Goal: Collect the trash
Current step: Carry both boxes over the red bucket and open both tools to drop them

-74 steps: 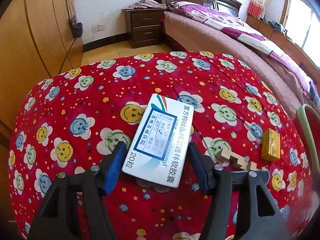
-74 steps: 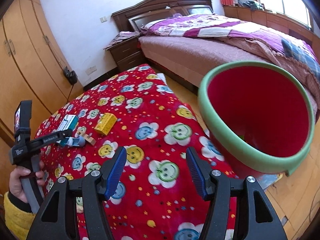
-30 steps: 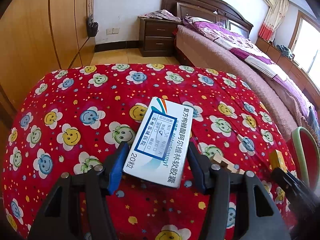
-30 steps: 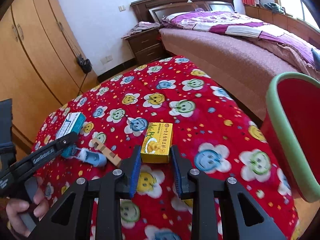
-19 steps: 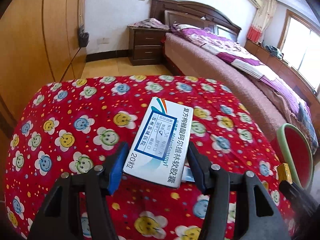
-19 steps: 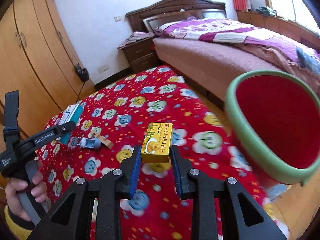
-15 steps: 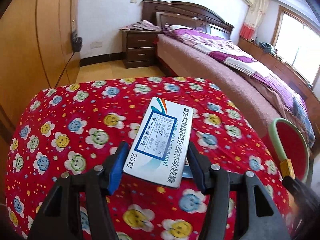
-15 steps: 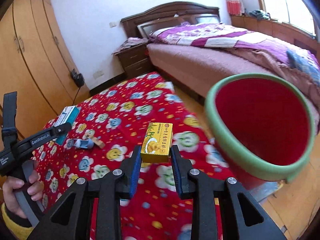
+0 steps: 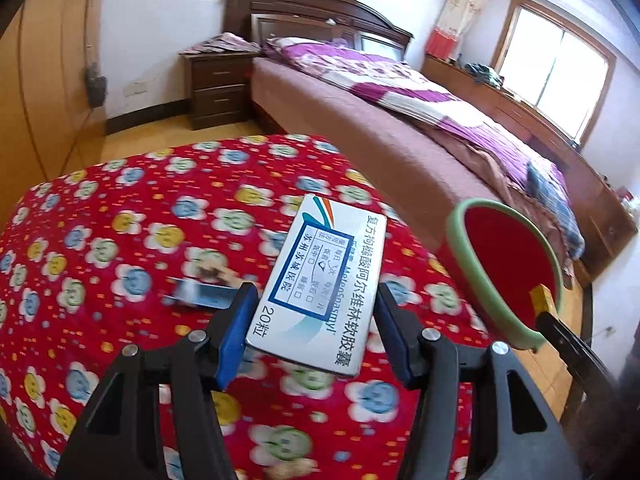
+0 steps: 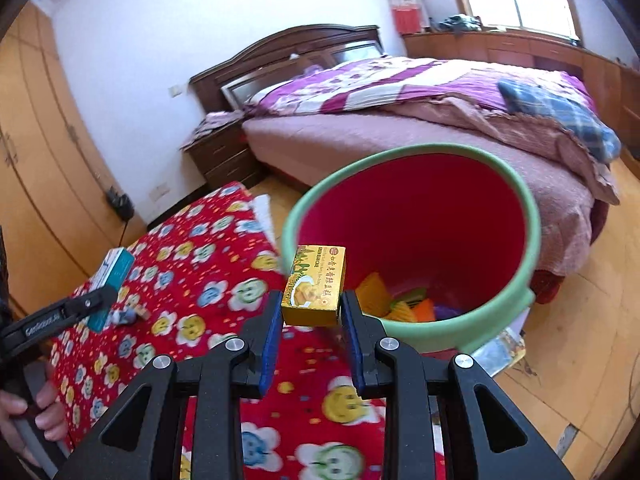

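Observation:
My left gripper [image 9: 316, 320] is shut on a white and blue medicine box [image 9: 324, 280] and holds it above the red smiley-patterned table cloth [image 9: 120, 240]. My right gripper [image 10: 310, 316] is shut on a yellow cake box [image 10: 316, 286] and holds it at the near rim of the red bin with a green rim [image 10: 496, 320], which holds several colourful scraps. The bin [image 9: 460, 248] shows at the right in the left wrist view, with the yellow box [image 9: 542, 296] over it. The medicine box [image 10: 114, 268] shows at the left in the right wrist view.
A blue-grey small object [image 9: 200, 294] and a wooden piece [image 9: 224, 276] lie on the cloth. A bed [image 10: 440, 112] stands behind the bin, a nightstand [image 9: 216, 88] and wooden wardrobes [image 10: 36, 160] further back. The bin stands on a wooden floor [image 10: 580, 360].
Both grippers have swung to the right towards the bin with their boxes held. The right gripper, open earlier, closed on the yellow box and lifted it off the cloth.

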`<state>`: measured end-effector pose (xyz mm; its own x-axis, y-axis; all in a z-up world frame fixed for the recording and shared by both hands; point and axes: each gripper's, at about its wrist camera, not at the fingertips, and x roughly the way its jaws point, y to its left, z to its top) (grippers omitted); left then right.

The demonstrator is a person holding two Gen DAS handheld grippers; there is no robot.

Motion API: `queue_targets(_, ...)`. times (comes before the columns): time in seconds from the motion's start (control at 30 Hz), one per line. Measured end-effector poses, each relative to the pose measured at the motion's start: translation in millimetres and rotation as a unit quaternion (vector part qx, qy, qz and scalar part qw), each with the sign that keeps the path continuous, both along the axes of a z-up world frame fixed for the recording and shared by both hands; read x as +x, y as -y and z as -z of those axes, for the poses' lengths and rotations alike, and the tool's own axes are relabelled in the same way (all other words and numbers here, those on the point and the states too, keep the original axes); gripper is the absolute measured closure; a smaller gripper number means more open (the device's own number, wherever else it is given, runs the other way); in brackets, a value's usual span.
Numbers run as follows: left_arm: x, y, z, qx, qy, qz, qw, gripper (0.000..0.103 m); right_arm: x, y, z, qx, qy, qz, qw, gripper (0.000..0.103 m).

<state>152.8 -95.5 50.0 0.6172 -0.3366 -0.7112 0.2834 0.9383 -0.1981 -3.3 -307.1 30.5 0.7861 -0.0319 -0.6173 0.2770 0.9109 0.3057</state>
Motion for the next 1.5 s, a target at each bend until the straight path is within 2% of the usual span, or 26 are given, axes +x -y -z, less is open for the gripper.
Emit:
queue_targets(0.5, -17.2, 89.1, 0.2, 0.007, -0.006, 0.072, 0.9973, 0.044, -16.4, 63.4, 7.7, 0.027, 0.017, 0.046, 0.998, 0.073)
queue_targets(0.97, -16.0, 138.9, 2.3, 0.006, 0.0, 0.111, 0.9939, 0.044, -22.7, 92.5, 17.9, 0.05, 0.034, 0.061, 0.996, 0.072)
queue_targets(1.27, -15.4, 177.0, 7.2, 0.015, 0.0, 0.146, 0.9892, 0.044, -37.2, 108.7, 13.8, 0.051, 0.049, 0.08, 0.994, 0.072)
queue_targets(1.5, -19.1, 202.6, 12.4, 0.017, -0.008, 0.185, 0.9825, 0.044, -43.9, 116.2, 14.7, 0.059, 0.052, 0.088, 0.993, 0.072)
